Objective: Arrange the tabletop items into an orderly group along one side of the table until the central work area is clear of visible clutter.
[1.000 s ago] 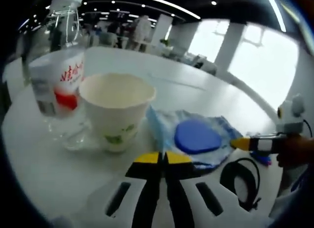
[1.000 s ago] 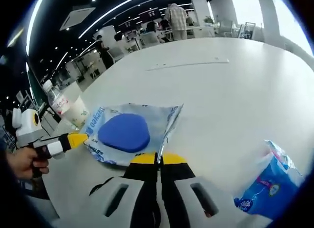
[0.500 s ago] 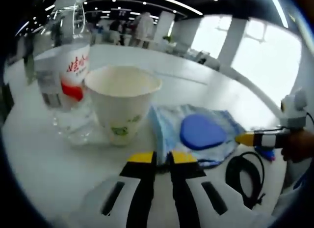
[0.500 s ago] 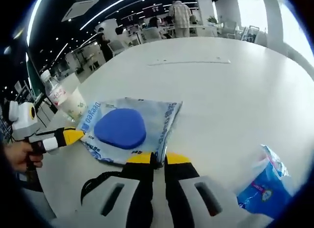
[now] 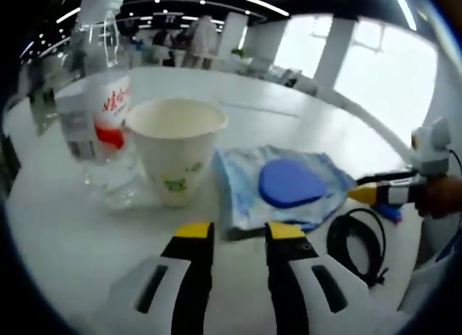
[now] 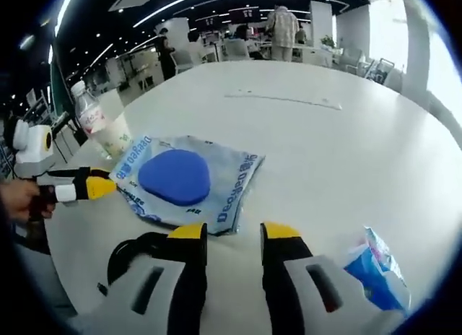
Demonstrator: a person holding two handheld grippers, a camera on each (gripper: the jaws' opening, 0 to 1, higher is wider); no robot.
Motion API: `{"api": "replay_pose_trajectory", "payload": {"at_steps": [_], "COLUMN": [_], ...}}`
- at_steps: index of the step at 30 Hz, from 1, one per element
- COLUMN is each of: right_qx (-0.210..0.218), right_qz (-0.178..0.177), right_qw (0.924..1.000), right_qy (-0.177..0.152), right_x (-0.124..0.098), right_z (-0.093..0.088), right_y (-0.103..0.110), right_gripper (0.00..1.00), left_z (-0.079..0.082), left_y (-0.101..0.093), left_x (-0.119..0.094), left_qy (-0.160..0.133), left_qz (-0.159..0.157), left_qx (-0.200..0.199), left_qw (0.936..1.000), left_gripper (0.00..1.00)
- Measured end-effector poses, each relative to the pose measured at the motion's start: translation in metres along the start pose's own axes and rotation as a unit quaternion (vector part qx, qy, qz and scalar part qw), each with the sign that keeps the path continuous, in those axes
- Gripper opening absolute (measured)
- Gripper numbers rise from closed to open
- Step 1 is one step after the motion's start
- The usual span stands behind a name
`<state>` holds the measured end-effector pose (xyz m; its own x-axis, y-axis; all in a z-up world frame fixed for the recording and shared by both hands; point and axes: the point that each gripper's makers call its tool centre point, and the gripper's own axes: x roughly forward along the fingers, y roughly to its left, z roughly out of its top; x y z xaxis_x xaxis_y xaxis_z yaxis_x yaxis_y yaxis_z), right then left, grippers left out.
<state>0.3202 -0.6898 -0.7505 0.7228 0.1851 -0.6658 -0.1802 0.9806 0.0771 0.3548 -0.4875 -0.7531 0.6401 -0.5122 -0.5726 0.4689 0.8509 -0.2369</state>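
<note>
my left tool [image 5: 231, 232] and right tool [image 6: 234, 232] both hang with jaws apart, gripping nothing. the blue wipes pack [image 6: 189, 180] lies flat on the white counter [image 6: 325, 133], near the paper cup [image 5: 177, 158] and water bottle [image 5: 97, 111].

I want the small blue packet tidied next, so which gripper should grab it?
Probably the right gripper: its jaws are open and empty, and the small blue packet lies just beside it on the white table. The left gripper faces the paper cup and water bottle.
</note>
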Motion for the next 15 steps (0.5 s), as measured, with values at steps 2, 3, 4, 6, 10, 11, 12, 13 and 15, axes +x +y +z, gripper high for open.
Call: {"api": "replay_pose_trajectory", "payload": {"at_steps": [2, 3, 4, 6, 10, 11, 12, 13, 15], "right_qx": [-0.003, -0.007, -0.014, -0.021, -0.046, -0.048, -0.058, -0.063, -0.068], "right_qz": [0.002, 0.003, 0.005, 0.007, 0.014, 0.014, 0.016, 0.016, 0.018], "right_qw": [1.0000, 1.0000, 0.9999, 0.9997, 0.9987, 0.9986, 0.9981, 0.9977, 0.9973], "right_qy": [-0.001, -0.004, -0.008, -0.009, -0.014, -0.014, -0.017, -0.019, -0.022], "right_x": [-0.003, -0.004, -0.007, -0.010, -0.018, -0.018, -0.021, -0.024, -0.027], "right_z": [0.002, 0.003, 0.005, 0.007, 0.010, 0.010, 0.011, 0.012, 0.013], "right_y": [0.001, 0.001, 0.002, 0.003, 0.004, 0.004, 0.004, 0.003, 0.003], "right_gripper": [0.35, 0.37, 0.38, 0.41, 0.46, 0.47, 0.48, 0.49, 0.51], "left_z": [0.000, 0.000, -0.001, -0.002, 0.000, 0.000, 0.000, 0.002, 0.003], "left_y": [-0.001, -0.001, -0.002, -0.002, -0.008, -0.009, -0.011, -0.013, -0.015], "left_x": [-0.003, -0.004, -0.007, -0.011, -0.026, -0.028, -0.033, -0.038, -0.046], "left_qy": [0.000, 0.000, 0.000, 0.003, -0.007, -0.007, -0.009, -0.013, -0.019], "left_qz": [-0.001, -0.001, -0.001, 0.000, -0.005, -0.005, -0.008, -0.010, -0.010], "left_qx": [0.004, 0.005, 0.007, 0.010, 0.028, 0.029, 0.034, 0.040, 0.047], "left_qw": [1.0000, 1.0000, 1.0000, 0.9999, 0.9996, 0.9995, 0.9993, 0.9991, 0.9986], "left_gripper": [0.31, 0.33, 0.34, 0.37, 0.42, 0.44, 0.47, 0.47, 0.48]}}
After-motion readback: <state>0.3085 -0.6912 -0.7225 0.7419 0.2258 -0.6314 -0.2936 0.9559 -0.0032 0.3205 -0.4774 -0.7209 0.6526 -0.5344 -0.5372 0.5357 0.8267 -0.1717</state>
